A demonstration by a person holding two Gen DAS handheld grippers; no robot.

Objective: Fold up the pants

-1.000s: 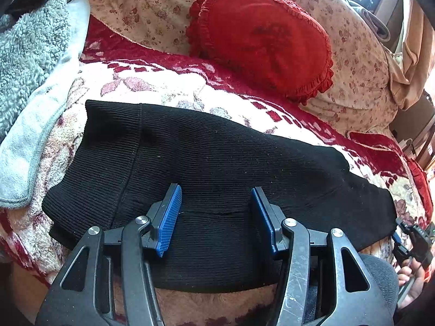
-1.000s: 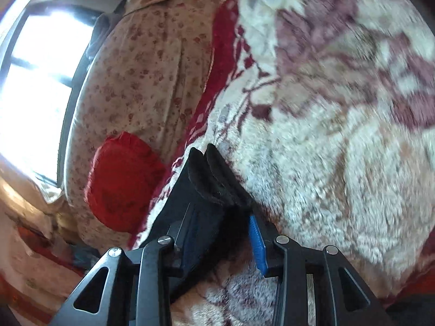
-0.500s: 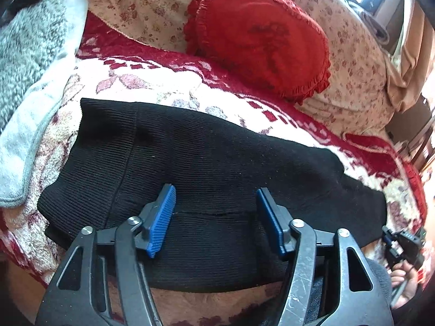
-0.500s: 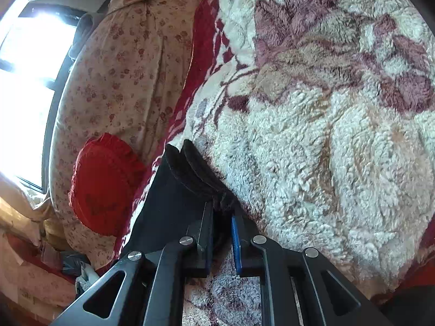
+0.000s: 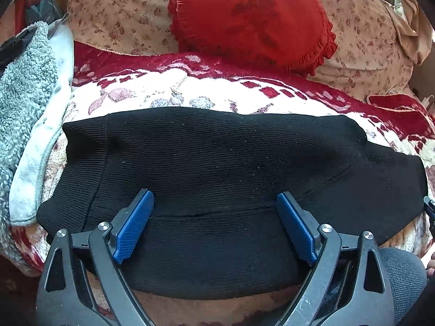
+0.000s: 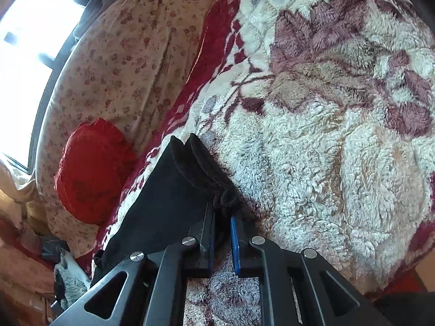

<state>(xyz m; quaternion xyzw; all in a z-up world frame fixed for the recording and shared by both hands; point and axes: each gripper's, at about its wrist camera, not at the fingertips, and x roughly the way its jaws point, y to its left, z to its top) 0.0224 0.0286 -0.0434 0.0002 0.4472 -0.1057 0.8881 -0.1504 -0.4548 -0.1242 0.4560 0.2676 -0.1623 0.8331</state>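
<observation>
Black ribbed knit pants lie folded lengthwise across a fleecy floral blanket, waistband to the left. My left gripper is wide open just above the near edge of the pants, its blue pads on either side of a seam. My right gripper is shut on the cuff end of the pants, where two fuzzy-lined leg ends stick out past the fingers. A bit of the right gripper shows at the right edge of the left wrist view.
A red ruffled cushion leans on a floral-covered backrest behind the pants. A grey fleece garment and a white cloth lie left of the waistband. The blanket spreads to the right of the cuffs. A bright window is beyond.
My right gripper has closed on the cuffs of the pants. My left gripper has opened wider and dropped closer to the fabric.
</observation>
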